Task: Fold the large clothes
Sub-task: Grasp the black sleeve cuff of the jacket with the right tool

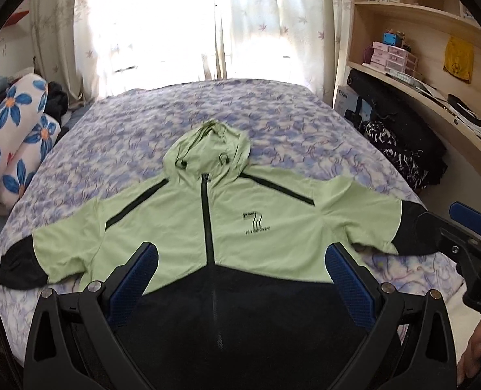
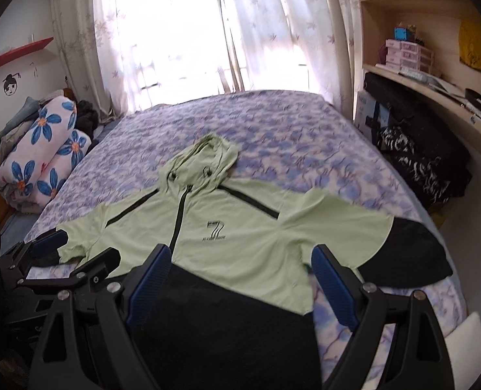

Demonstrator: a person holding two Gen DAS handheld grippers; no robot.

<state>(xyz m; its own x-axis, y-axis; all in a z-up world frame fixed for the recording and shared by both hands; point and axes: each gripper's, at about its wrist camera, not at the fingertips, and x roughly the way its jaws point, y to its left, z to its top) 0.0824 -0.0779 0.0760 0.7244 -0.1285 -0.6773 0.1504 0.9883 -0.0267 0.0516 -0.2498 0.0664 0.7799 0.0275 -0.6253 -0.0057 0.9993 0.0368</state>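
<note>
A light green hooded jacket [image 1: 256, 221] with a black lower part, black cuffs and a black zip lies flat, front up, on the bed [image 1: 273, 123], sleeves spread out, hood pointing to the window. It also shows in the right wrist view [image 2: 240, 237]. My left gripper [image 1: 240, 260] is open and empty above the jacket's black hem. My right gripper [image 2: 242, 260] is open and empty above the hem's right side. The right gripper shows at the right edge of the left wrist view [image 1: 471, 224], next to the right cuff. The left gripper shows at the left in the right wrist view [image 2: 65, 250].
Rolled flowered quilts [image 1: 16, 136] lie left of the bed. A curved wooden shelf desk [image 1: 435, 97] with boxes stands on the right, with dark bags [image 1: 399, 136] beneath it. Bright curtains [image 1: 208, 22] hang behind the bed. A white pillow [image 2: 468, 341] lies at the bed's near right corner.
</note>
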